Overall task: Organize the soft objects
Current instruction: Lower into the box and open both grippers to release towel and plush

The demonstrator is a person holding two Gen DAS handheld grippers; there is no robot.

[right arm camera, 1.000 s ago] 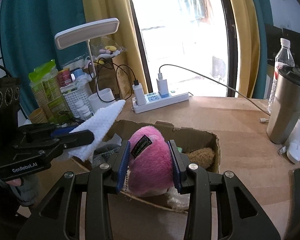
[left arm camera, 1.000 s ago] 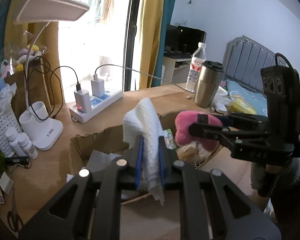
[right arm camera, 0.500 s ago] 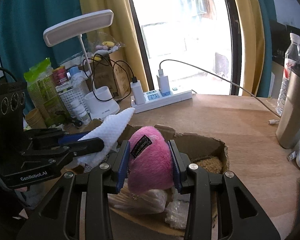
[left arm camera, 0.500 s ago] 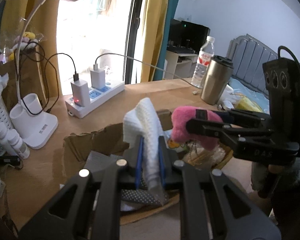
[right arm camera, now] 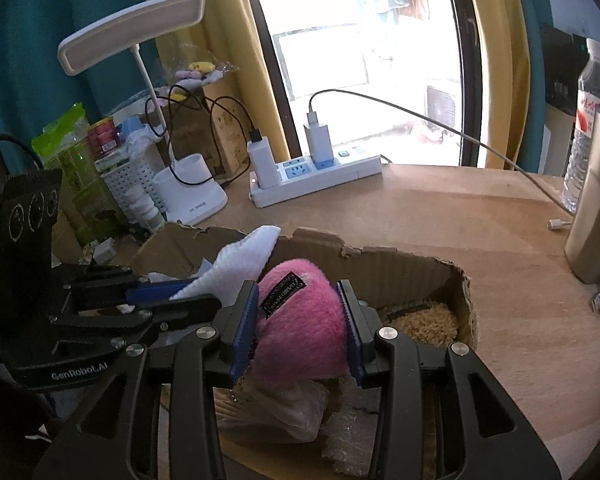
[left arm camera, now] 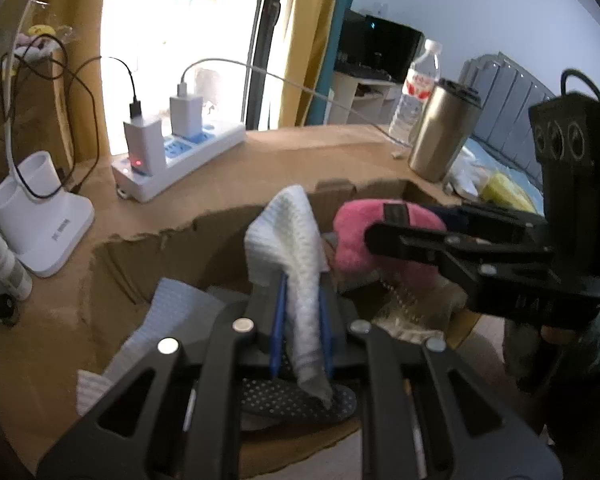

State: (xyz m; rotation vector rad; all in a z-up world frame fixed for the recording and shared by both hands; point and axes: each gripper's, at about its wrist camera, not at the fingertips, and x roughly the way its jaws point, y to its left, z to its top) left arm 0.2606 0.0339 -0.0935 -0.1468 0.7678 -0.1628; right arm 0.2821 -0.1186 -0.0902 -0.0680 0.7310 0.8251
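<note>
My left gripper (left arm camera: 302, 308) is shut on a white waffle cloth (left arm camera: 290, 240), held over the left part of an open cardboard box (left arm camera: 148, 240). My right gripper (right arm camera: 298, 320) is shut on a pink plush toy (right arm camera: 300, 328) with a small black label, held low over the box (right arm camera: 420, 262). The cloth (right arm camera: 244, 264) and the left gripper (right arm camera: 172, 296) show to the left of the plush in the right wrist view. The plush (left arm camera: 364, 236) and the right gripper (left arm camera: 384, 236) show to the right of the cloth in the left wrist view.
In the box lie a dotted dark cloth (left arm camera: 300, 400), pale folded cloths (left arm camera: 172, 312), a tan fuzzy toy (right arm camera: 428, 322) and plastic bags (right arm camera: 276, 408). On the wooden desk stand a power strip (right arm camera: 316, 180), a white lamp base (right arm camera: 192, 196), a steel tumbler (right arm camera: 596, 200) and a water bottle (right arm camera: 588, 104).
Both grippers have come lower and closer over the box, each still holding its object. The box fills more of both views.
</note>
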